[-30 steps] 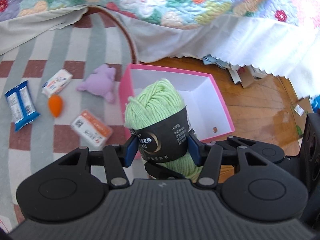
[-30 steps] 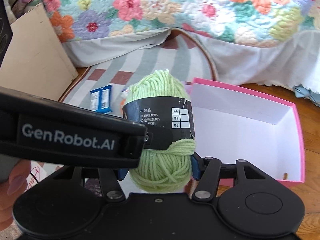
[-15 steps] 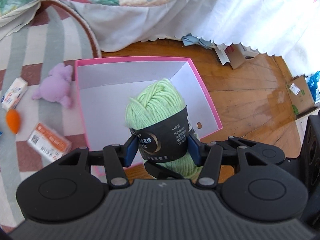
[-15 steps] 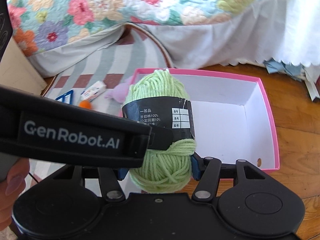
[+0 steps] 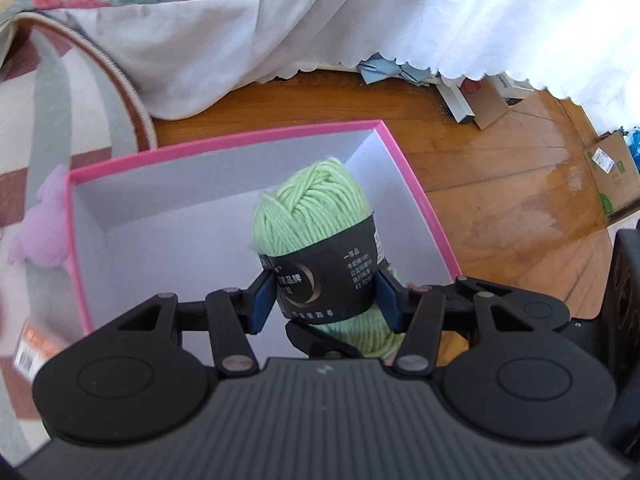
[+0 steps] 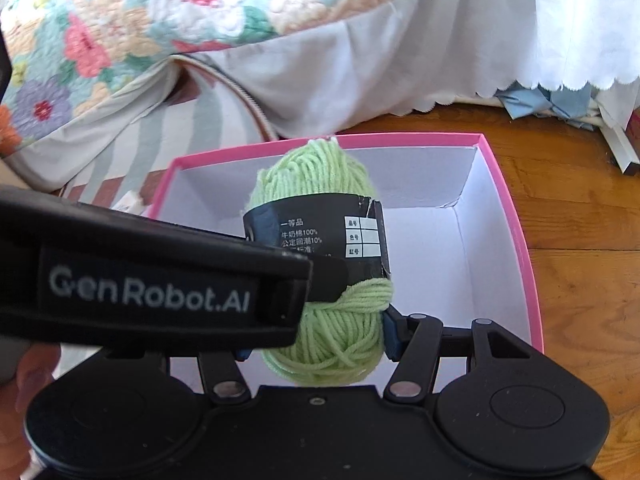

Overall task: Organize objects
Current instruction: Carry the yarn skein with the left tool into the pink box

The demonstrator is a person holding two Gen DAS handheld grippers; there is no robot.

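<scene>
A green yarn ball (image 5: 312,208) with a black paper label is held by both grippers at once. My left gripper (image 5: 326,300) is shut on it, its blue pads pressing the label from both sides. My right gripper (image 6: 316,336) is shut on the yarn ball's (image 6: 320,176) lower end, under the label. The left gripper's body (image 6: 160,280) crosses the right wrist view and hides the right gripper's left pad. The yarn hangs over the white inside of an open pink box (image 5: 224,146), whose pink rim (image 6: 516,220) also shows in the right wrist view.
The box stands on a wooden floor (image 5: 500,184), beside a striped rug (image 5: 52,92). A purple plush toy (image 5: 38,228) and an orange packet (image 5: 34,350) lie on the rug left of the box. A bed skirt (image 5: 280,32) hangs behind; cardboard boxes (image 5: 612,172) lie far right.
Both grippers have carried the yarn ball rightward from above the rug's edge to over the inside of the pink box, and lower. The grip has stayed the same.
</scene>
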